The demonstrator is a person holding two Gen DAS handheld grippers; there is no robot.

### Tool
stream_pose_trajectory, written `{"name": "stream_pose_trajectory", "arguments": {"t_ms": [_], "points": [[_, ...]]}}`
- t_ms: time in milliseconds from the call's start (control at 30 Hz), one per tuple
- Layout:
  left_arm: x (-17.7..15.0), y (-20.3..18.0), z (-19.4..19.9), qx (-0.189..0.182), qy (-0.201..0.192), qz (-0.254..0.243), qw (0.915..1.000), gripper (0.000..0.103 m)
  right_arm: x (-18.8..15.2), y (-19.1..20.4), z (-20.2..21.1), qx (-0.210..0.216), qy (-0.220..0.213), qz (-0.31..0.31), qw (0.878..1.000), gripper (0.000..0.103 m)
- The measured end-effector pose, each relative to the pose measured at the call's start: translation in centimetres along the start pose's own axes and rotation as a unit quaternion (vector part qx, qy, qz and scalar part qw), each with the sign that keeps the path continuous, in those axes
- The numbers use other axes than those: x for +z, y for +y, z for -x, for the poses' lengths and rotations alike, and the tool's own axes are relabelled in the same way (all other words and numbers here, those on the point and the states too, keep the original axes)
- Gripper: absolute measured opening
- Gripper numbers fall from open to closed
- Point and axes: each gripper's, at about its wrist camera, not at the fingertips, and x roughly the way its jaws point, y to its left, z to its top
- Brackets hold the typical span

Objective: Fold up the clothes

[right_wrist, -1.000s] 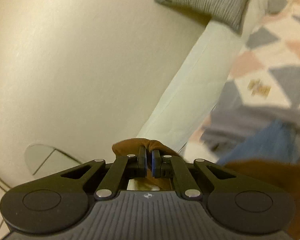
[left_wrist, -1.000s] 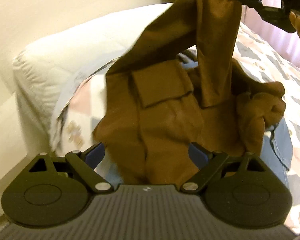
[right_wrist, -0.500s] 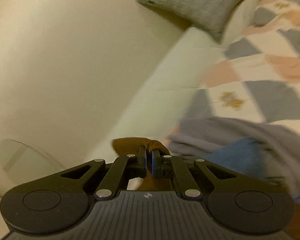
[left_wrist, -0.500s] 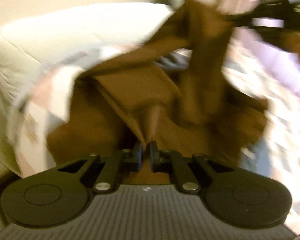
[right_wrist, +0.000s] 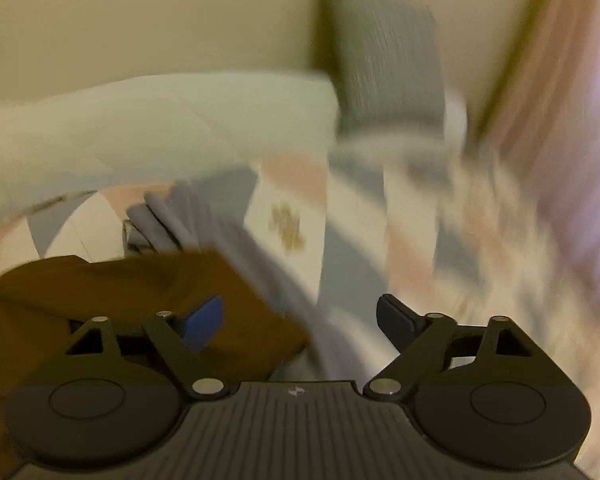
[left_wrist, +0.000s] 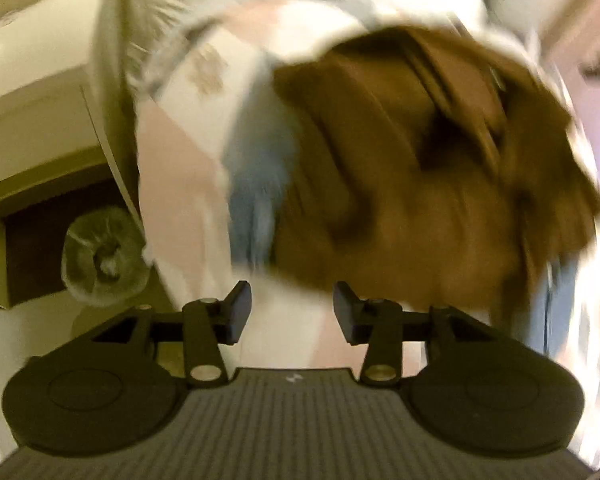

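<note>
Left gripper (left_wrist: 292, 312): fingers opening, nothing between them. Right gripper (right_wrist: 300, 318): fingers spreading wide, gripping nothing. Brown garment (left_wrist: 432, 184) lying bunched on patterned bed cover (left_wrist: 180, 176), just beyond left fingers; corner reaching under right gripper's left finger. Grey cushion (right_wrist: 388, 64) leaning against wall behind.

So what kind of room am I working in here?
Most likely a bedroom: the brown garment lies on a bed with a patchwork quilt, a white pillow at its head, and a grey cushion propped against the wall.
</note>
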Motion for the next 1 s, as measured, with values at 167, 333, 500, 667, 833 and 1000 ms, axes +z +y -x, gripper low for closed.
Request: {"name": "stream_pose_trajectory", "arguments": {"t_ms": [167, 333, 500, 667, 833, 1000], "points": [[2.0, 0.3, -2.9, -0.005, -0.002, 0.009, 0.9999, 0.039, 3.0, 6.1, 1.1, 0.180, -0.075, 0.148, 0.970, 0.083], [1.2, -0.3, -3.3, -0.002, -0.005, 0.002, 1.0000, 0.042, 4.0, 15.4, -1.2, 0.270, -0.090, 0.329, 0.901, 0.079], [1.1, -0.1, -3.3, -0.007, -0.007, 0.013, 0.9999, 0.042, 3.3, 23.4, -5.7, 0.269, -0.065, 0.430, 0.859, 0.073], [1.1, -0.4, -3.5, -0.008, -0.006, 0.010, 0.9999, 0.043, 1.5, 24.9, -8.9, 0.246, -0.018, 0.469, 0.848, 0.006], [1.6, -1.6, -2.2, -0.019, -0.011, -0.026, 0.9994, 0.046, 3.1, 16.1, -5.2, 0.219, -0.078, 0.332, 0.914, 0.006], [1.9, -4.8, -1.1, -0.030, -0.026, -0.118, 0.9922, 0.050, 0.8, 6.5, -0.3, 0.186, -0.071, 0.218, 0.956, 0.006]]}}
